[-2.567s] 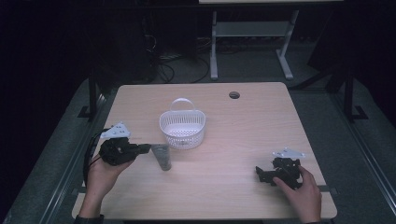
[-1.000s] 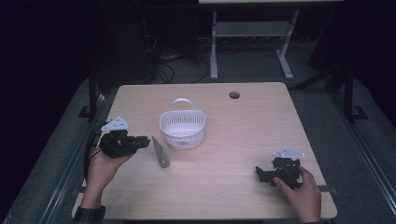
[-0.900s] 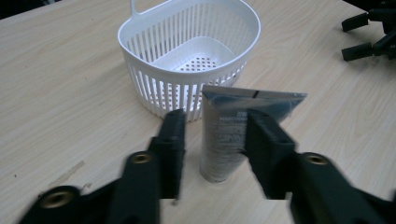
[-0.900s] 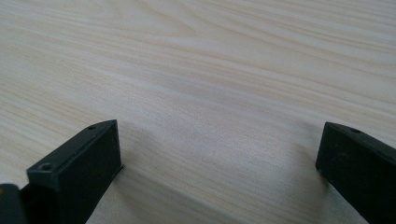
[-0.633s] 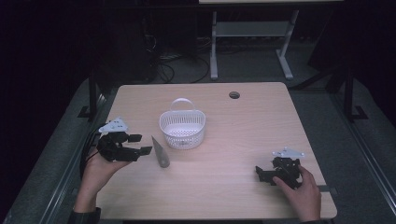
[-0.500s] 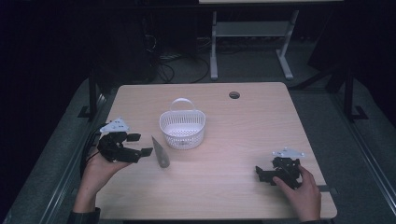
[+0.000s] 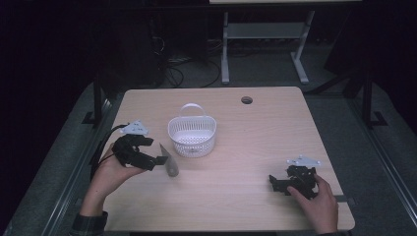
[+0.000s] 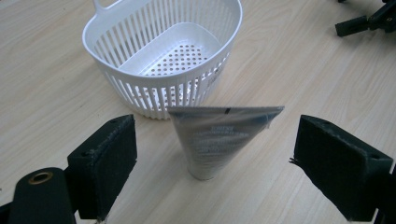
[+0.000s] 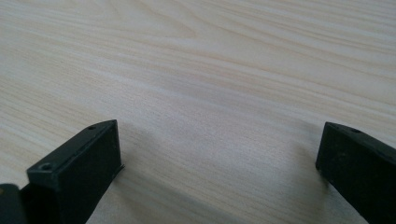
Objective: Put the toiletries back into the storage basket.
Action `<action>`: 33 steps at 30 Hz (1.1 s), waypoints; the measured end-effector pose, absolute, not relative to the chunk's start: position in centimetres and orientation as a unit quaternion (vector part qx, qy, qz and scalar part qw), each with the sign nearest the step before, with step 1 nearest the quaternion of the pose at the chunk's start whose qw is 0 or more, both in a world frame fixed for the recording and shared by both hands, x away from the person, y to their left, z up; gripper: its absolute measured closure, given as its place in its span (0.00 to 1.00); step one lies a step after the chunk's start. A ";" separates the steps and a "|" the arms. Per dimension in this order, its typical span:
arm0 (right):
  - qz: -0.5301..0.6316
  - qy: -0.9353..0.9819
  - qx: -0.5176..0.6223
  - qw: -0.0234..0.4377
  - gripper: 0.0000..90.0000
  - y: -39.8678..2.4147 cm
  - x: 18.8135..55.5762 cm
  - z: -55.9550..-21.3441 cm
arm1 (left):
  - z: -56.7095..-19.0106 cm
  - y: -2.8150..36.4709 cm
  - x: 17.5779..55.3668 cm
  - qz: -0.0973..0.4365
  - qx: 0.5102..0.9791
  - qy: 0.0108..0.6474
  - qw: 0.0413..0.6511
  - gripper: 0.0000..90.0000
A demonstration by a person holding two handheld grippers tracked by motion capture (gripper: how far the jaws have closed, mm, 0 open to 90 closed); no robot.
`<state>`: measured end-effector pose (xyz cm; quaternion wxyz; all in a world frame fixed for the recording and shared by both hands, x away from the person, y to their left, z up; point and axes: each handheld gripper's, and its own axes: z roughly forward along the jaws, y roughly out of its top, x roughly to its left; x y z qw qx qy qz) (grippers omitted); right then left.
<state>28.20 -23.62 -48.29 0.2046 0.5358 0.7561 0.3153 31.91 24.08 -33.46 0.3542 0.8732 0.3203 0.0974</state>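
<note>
Though printed, tube [image 8: 223, 140] – between parted jaws – reads illegibly.

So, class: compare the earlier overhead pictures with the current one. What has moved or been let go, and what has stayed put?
The left gripper has let go of the grey tube: it held the tube earlier, and its jaws now stand open either side without touching it. The tube has been stood up on the table beside the white basket. The basket and the right gripper, resting open on the table, have not moved.

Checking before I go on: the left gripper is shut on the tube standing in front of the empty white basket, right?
Not quite. In the left gripper view the left gripper is open, jaws apart from the tube. The tube does stand in front of the empty white basket.
</note>
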 end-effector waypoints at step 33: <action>0.316 0.756 0.535 0.204 0.00 -23.6 28.2 -48.3 | -34.9 20.2 34.4 0.070 0.910 0.312 0.262 0.16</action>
